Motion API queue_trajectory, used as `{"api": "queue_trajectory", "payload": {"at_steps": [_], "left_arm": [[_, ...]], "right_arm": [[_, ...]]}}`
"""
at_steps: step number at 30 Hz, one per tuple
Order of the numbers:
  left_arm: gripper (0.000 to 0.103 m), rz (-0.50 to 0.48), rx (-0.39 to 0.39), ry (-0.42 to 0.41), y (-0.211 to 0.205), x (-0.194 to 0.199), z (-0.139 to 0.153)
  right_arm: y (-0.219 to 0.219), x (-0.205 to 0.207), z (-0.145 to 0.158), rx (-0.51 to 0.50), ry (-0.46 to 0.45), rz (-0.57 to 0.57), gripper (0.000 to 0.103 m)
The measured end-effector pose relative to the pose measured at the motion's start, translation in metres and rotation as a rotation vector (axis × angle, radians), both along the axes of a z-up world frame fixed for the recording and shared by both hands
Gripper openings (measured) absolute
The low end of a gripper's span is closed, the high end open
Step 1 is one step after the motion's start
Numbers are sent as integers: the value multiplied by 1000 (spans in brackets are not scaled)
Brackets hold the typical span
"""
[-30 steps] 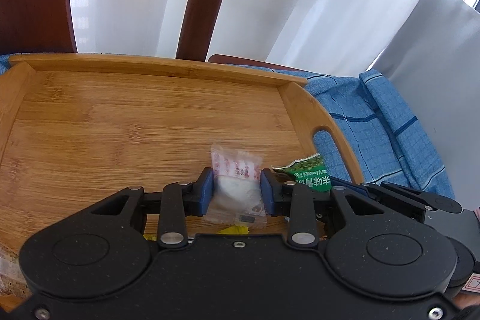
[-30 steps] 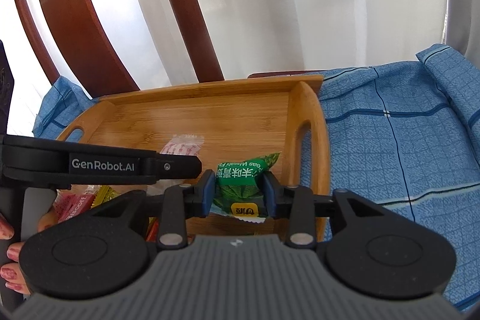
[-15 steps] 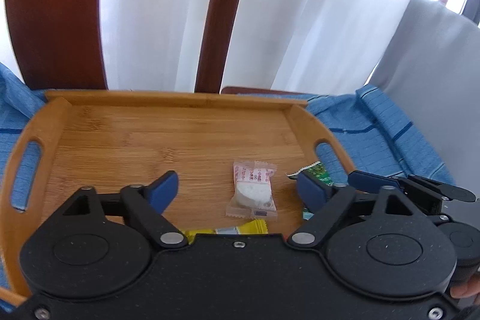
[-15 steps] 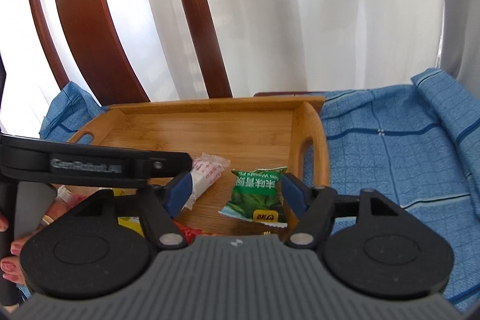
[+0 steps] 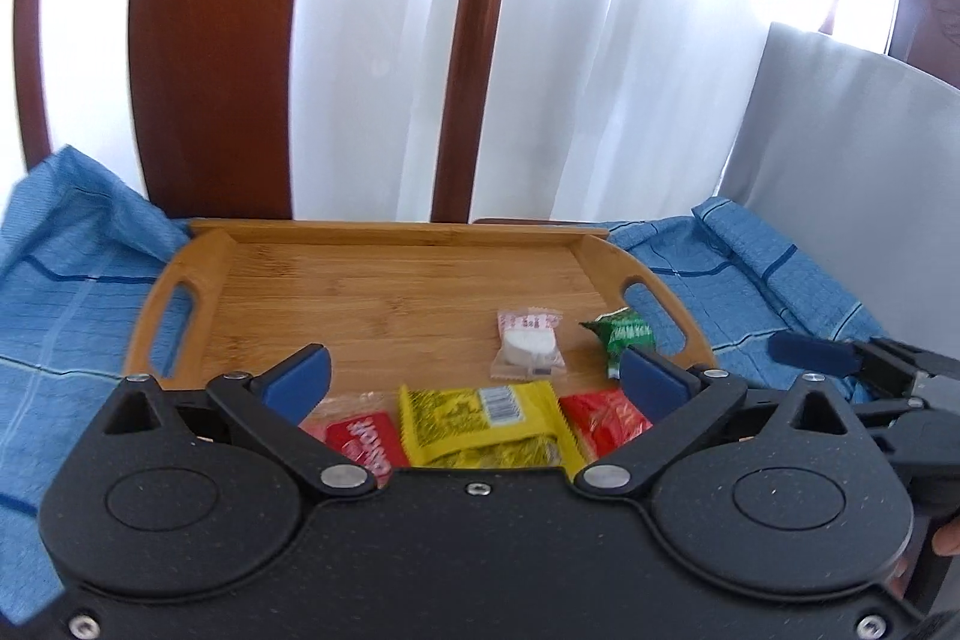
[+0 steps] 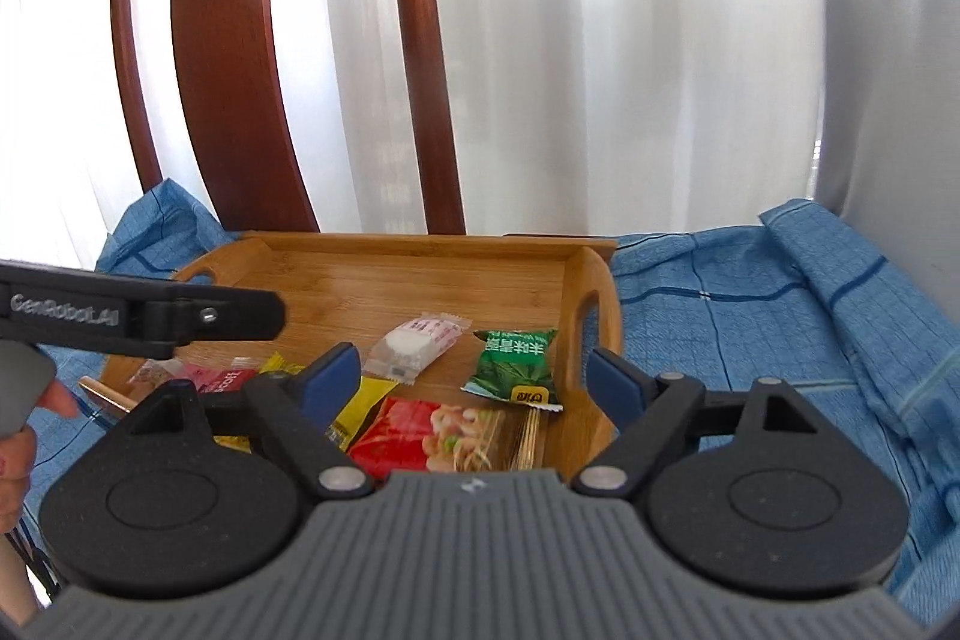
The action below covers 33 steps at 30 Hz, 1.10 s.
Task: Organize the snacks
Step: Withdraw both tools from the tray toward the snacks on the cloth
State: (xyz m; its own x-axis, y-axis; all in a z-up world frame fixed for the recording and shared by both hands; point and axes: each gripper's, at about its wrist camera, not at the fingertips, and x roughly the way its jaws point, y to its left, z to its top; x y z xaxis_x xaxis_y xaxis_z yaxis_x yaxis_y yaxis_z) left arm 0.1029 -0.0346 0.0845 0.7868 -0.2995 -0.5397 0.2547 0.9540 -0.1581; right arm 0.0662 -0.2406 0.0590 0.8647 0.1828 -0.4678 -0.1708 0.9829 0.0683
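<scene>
Snacks (image 5: pixel 489 424) lie beyond opening left gripper (image 5: pixel 474 379)

Bamboo-tan tray (image 5: pixel 396 292), blue checked cloth (image 6: pixel 750 316), green packet (image 6: pixel 519 361), yellow packet (image 5: pixel 480 421), white curtain (image 6: pixel 600 40)

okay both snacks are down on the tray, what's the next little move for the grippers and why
Probably draw both back from the tray toward whatever snack comes next. The left gripper and right gripper are opening and grip nothing; the white candy and green packet lie flat on the wood.
</scene>
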Motion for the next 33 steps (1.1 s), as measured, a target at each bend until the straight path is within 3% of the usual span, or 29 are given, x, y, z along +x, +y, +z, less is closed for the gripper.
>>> {"api": "queue_trajectory", "payload": {"at_steps": [6, 11, 24, 33], "left_arm": [[103, 19, 30, -49, 7, -33, -10], [103, 26, 22, -78, 14, -56, -28], [103, 72, 90, -37, 14, -83, -66], [103, 69, 114, -17, 8, -85, -79]], "right_arm": [[2, -30, -9, -24, -64, -82, 103], [9, -55, -20, -52, -96, -132, 103], [11, -92, -53, -48, -106, -306, 103], [10, -103, -70, -49, -74, -346, 103]]}}
